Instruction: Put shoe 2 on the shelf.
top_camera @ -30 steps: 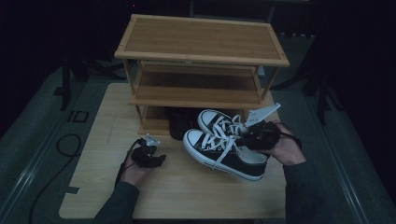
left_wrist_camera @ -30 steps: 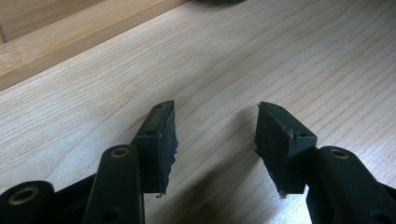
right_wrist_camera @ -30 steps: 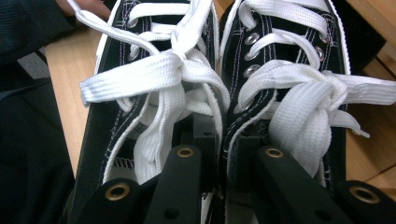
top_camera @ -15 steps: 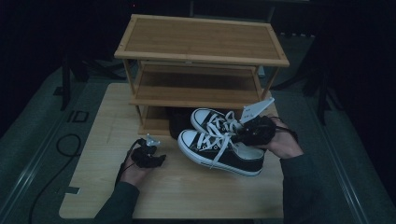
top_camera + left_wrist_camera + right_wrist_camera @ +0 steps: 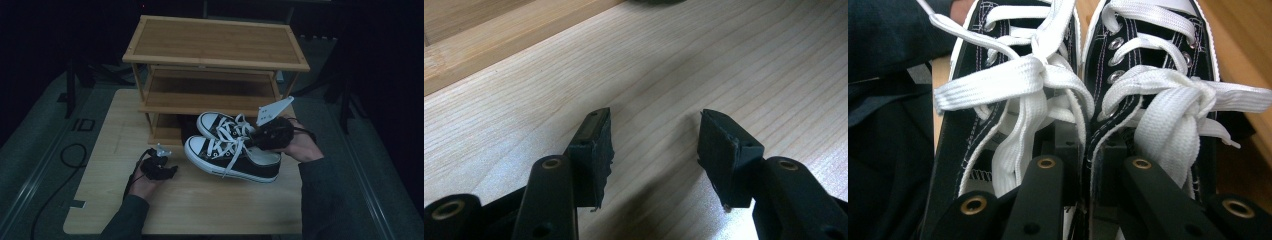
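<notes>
Right claw: I see my right claw [image 5: 260, 136] at about 3 o'clock from the table's middle, its jaws pressed in on the pair of sneakers [image 5: 232, 150]. In the right gripper view each jaw reaches into one shoe, pinching the two inner walls together between them.
Sneakers: black canvas with white laces, white toe caps and white soles. I hold them side by side, toes pointing toward 9 o'clock in the high view, the heels at my hand. The nearer shoe's sole appears clear of the table [image 5: 200, 200], though I cannot tell for sure in this dim light.
Laces: in the right gripper view the white bows [image 5: 1048, 75] lie just ahead of my jaws, loose ends trailing down over the shoe sides.
Left claw: my left claw [image 5: 172, 170] sits at about 8 o'clock from the sneakers, well apart from them. In the left gripper view its jaws stand spread, bare tabletop between them.
Shoe rack: the bamboo shoe rack [image 5: 215, 45] stands at 12 o'clock, three tiers high. The sneakers are just in front of its lowest tier, toward the right end.
Under the rack: something dark [image 5: 187, 127] sits on the bottom shelf behind the sneakers; I cannot tell what it is.
</notes>
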`<control>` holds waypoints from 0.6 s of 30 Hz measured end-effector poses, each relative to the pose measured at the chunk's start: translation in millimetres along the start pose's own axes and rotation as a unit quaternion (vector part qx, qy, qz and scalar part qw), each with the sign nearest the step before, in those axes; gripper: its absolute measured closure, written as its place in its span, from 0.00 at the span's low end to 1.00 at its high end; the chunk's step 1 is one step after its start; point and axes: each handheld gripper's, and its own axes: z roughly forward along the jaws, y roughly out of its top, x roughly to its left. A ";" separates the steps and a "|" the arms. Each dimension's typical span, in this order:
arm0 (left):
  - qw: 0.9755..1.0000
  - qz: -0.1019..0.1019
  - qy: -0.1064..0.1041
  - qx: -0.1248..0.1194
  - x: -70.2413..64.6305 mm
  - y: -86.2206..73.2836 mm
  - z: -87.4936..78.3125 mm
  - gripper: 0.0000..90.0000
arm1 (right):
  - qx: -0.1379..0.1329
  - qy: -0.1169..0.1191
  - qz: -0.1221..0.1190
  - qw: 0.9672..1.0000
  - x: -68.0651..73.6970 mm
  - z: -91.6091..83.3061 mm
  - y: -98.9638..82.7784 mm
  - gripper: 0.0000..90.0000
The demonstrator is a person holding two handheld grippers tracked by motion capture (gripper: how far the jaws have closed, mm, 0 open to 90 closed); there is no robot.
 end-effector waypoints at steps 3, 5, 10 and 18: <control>1.000 0.001 0.000 0.001 0.2 0.0 -0.1 0.53 | -0.001 -0.001 -0.004 1.000 -0.6 -2.9 4.9 0.94; 1.000 0.001 0.000 0.000 0.2 0.0 -0.1 0.53 | -0.001 -0.003 -0.008 1.000 -1.4 -4.1 8.1 0.93; 1.000 0.000 -0.001 0.000 0.1 0.0 0.0 0.53 | 0.000 -0.006 -0.008 1.000 -4.5 -6.9 13.1 0.93; 1.000 0.000 -0.001 0.000 0.1 0.0 0.0 0.53 | -0.001 -0.012 -0.007 1.000 -9.3 -10.1 19.3 0.93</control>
